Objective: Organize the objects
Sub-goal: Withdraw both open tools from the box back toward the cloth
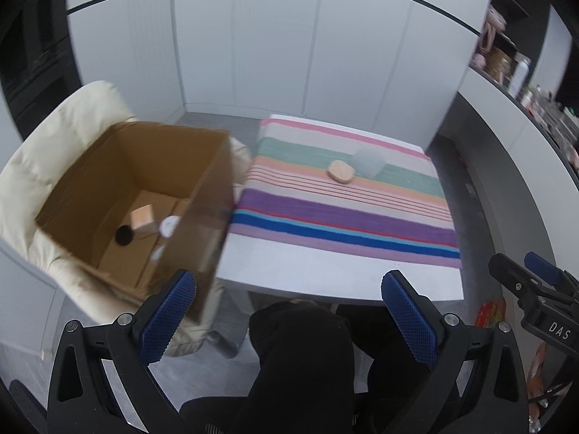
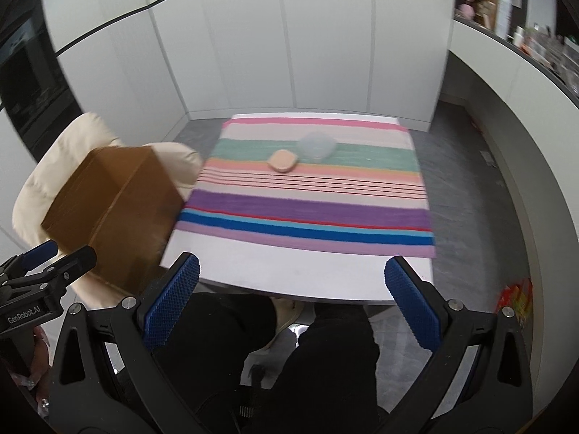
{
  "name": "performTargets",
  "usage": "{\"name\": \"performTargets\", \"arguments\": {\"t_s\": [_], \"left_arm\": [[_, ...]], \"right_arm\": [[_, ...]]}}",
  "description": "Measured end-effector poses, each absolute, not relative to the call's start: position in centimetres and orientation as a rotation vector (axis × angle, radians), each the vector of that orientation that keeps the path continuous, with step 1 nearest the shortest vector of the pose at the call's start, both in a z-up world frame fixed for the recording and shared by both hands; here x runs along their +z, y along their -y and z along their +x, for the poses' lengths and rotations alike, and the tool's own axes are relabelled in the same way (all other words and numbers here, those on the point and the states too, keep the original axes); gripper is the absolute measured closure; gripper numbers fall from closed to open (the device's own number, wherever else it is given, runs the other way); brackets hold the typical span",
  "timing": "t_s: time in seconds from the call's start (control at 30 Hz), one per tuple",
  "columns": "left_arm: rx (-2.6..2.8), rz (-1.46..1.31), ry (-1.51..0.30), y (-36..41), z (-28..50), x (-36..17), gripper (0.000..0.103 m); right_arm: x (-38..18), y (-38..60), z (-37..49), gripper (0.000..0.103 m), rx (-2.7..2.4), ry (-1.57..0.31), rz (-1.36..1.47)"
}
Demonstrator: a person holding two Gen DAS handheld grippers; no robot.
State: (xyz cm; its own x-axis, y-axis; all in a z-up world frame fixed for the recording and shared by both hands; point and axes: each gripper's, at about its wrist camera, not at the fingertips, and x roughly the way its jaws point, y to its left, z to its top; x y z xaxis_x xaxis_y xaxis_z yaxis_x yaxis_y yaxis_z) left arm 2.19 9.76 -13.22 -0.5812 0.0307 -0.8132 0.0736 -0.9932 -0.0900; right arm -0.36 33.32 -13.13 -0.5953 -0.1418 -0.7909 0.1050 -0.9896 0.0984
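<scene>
A peach oval object lies on the striped cloth of a white table, touching a pale translucent lid-like piece behind it. An open cardboard box rests on a cream cushioned chair at the table's left; inside are a small wooden cube, a black round thing and a white round thing. My left gripper and right gripper both hang open and empty before the table's near edge, above the person's dark-trousered knees.
The cream chair holds the box. White cabinet doors stand behind the table. A curved counter with bottles runs along the right. A red-orange packet lies on the grey floor at right.
</scene>
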Motion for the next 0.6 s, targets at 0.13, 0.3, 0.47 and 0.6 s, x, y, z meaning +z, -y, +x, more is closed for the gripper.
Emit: {"name": "performTargets", "arguments": {"t_s": [0.13, 0.3, 0.47, 0.6], "left_arm": [[-2.798, 1.449, -0.158, -11.7, 0.8, -13.7, 0.0], [-2.844, 1.448, -0.137, -13.2, -0.7, -14.0, 0.0], [-2.875, 1.409, -0.1, -14.2, -2.6, -14.8, 0.0], [-2.864, 1.443, -0.108, -14.7, -4.9, -16.3, 0.0]], "right_arm": [[-13.6, -35.9, -0.7, 0.0, -2.732, 0.093, 1.354], [-13.6, -37.6, -1.5, 0.0, -2.773, 0.128, 1.318], [-14.9, -38.3, -3.4, 0.0, -2.769, 0.148, 1.326], [-16.5, -38.4, -5.6, 0.0, -2.762, 0.137, 1.359]]}}
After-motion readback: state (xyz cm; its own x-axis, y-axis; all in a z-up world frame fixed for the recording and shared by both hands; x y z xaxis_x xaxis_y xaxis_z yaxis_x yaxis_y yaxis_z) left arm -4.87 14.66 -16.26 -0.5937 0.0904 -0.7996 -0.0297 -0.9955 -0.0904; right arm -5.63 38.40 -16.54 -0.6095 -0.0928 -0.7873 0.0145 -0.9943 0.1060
